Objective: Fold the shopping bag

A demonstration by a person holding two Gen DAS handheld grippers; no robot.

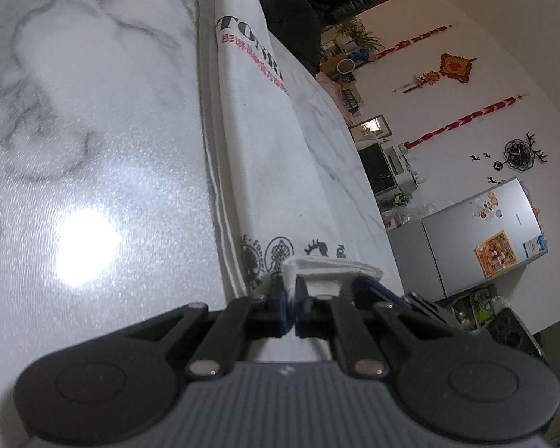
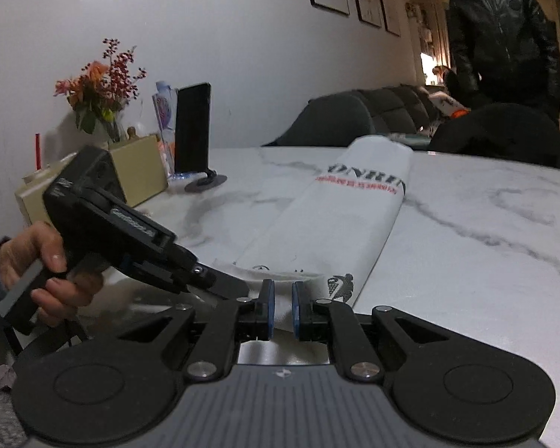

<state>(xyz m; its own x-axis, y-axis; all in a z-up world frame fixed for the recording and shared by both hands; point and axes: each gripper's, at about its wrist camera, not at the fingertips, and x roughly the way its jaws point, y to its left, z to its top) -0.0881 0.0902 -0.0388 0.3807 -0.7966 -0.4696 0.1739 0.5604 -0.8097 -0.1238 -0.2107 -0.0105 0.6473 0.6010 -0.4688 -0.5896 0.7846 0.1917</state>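
The white shopping bag, printed with dark and red lettering, lies folded into a long narrow strip on the marble table. My left gripper is shut on a bunched fold of the bag's near end, white fabric pinched between its blue pads. In the right wrist view a hand holds it, and its tips reach the bag's near left edge. My right gripper sits just short of that near end, its pads a narrow gap apart with nothing between. One of its blue fingers shows beside the fold.
At the table's far left stand a phone on a stand, a vase of flowers and a pale box. A person in a black jacket stands beyond the far edge, near dark chairs. A fridge lies past the table edge.
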